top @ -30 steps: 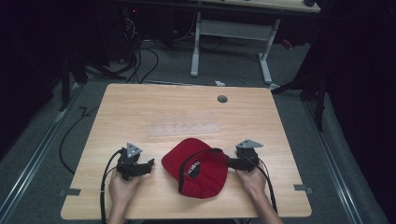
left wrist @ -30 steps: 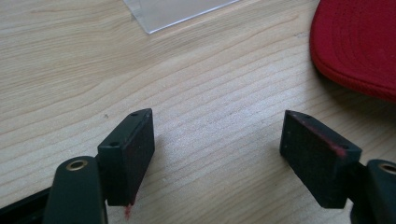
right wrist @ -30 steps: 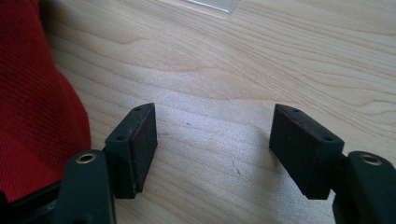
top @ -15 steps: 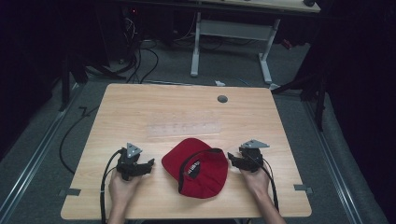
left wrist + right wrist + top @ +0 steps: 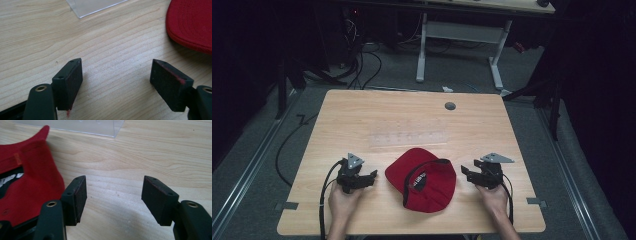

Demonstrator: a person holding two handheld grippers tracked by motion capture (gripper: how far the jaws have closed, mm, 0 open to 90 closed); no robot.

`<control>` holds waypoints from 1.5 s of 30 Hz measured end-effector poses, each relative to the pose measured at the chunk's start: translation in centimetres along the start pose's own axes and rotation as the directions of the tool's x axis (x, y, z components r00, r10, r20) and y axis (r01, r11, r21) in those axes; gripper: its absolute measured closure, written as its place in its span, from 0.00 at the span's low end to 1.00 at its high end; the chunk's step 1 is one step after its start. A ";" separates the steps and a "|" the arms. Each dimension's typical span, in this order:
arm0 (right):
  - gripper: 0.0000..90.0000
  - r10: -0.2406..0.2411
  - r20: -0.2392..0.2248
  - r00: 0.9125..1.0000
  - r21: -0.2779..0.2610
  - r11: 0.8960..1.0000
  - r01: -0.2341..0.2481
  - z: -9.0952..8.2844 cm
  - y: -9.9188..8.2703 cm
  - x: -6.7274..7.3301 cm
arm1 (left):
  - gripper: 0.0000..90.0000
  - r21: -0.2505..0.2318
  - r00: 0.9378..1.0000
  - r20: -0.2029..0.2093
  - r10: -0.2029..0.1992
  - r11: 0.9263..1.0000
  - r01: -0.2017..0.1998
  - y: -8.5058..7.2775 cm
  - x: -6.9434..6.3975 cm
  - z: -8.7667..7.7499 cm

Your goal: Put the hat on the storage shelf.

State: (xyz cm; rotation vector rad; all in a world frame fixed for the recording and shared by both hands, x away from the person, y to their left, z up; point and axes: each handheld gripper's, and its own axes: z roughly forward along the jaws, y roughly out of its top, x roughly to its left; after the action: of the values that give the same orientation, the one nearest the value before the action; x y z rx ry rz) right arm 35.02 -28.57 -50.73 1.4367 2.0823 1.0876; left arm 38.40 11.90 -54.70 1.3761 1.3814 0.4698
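My right gripper [image 5: 468,173], jaws spread and just reopening on nothing, is backing off toward three o'clock from the red cap [image 5: 422,179] lying near the table's [image 5: 412,120] six-o'clock edge, suggesting it is released, while my left gripper [image 5: 371,176] is idling open at nine.

In the left gripper view the red cap [image 5: 192,25], beyond the right-hand jaw, is cut off by the top and right edges, so just a curved piece of brim shows. The clear plastic sheet [image 5: 96,6] ahead of the jaws runs off the top edge. In the right gripper view the cap's white lettering [image 5: 10,179] beside the left-hand jaw is blurred and unreadable
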 end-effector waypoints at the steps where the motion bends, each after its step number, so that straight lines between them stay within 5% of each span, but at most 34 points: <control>1: 0.40 -0.001 -0.004 1.000 -0.005 1.000 0.001 -0.3 -0.1 0.0 | 0.29 0.000 1.000 0.000 0.000 1.000 0.000 0.0 0.0 0.0; 9: 0.39 -0.039 -0.065 0.997 -0.031 0.999 0.037 -1.7 -0.5 1.0 | 0.29 -0.001 1.000 0.000 -0.001 1.000 0.001 0.0 0.0 0.0; 18: 0.33 -0.079 -0.110 0.991 -0.041 0.996 0.075 -1.4 -0.1 2.5 | 0.29 0.000 1.000 0.000 0.000 1.000 0.000 0.0 0.0 0.0; 45: 0.39 -0.133 -0.178 0.975 0.061 0.987 0.146 3.6 1.8 5.2 | 0.29 0.000 1.000 0.000 0.000 1.000 0.000 0.0 0.0 0.0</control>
State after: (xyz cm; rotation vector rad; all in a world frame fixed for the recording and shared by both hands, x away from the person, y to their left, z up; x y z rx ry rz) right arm 36.50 -22.20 -50.98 1.2448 2.3293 1.1256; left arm 38.40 11.89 -54.70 1.3761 1.3814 0.4698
